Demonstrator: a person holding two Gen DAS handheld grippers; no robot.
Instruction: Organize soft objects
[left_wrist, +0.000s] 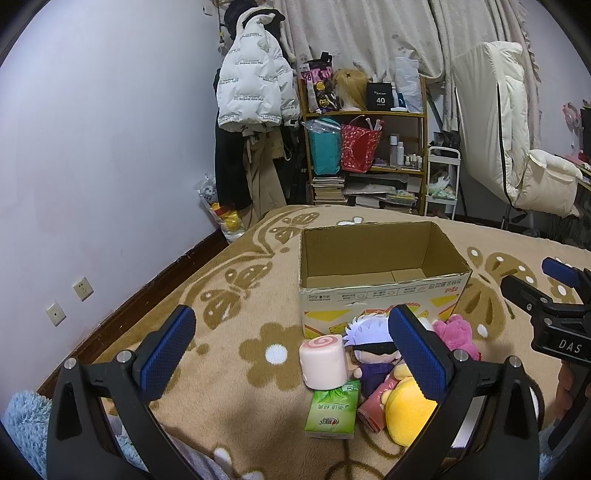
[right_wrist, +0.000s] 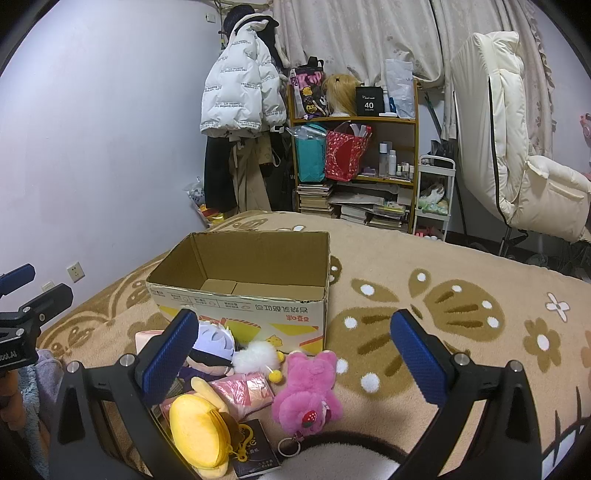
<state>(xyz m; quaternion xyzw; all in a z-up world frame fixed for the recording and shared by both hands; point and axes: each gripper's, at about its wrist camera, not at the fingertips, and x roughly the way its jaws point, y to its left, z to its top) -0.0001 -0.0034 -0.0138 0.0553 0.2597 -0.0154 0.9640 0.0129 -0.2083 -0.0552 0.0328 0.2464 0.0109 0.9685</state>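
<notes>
Both tongs, left (left_wrist: 291, 350) and right (right_wrist: 293, 352), wide apart, empty.

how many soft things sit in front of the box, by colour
pink: 3 (bear, roll, packet)
yellow: 1 (plush)
white: 1 (pompom)
purple: 1 (doll)
green: 1 (tissues)
total: 7

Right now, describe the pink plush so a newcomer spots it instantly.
Find the open cardboard box on the beige blanket. A pile of soft toys lies in front of it; the pink plush is at the pile's right edge. It is the only hot-pink furry one, with a strawberry charm and key ring.
</notes>
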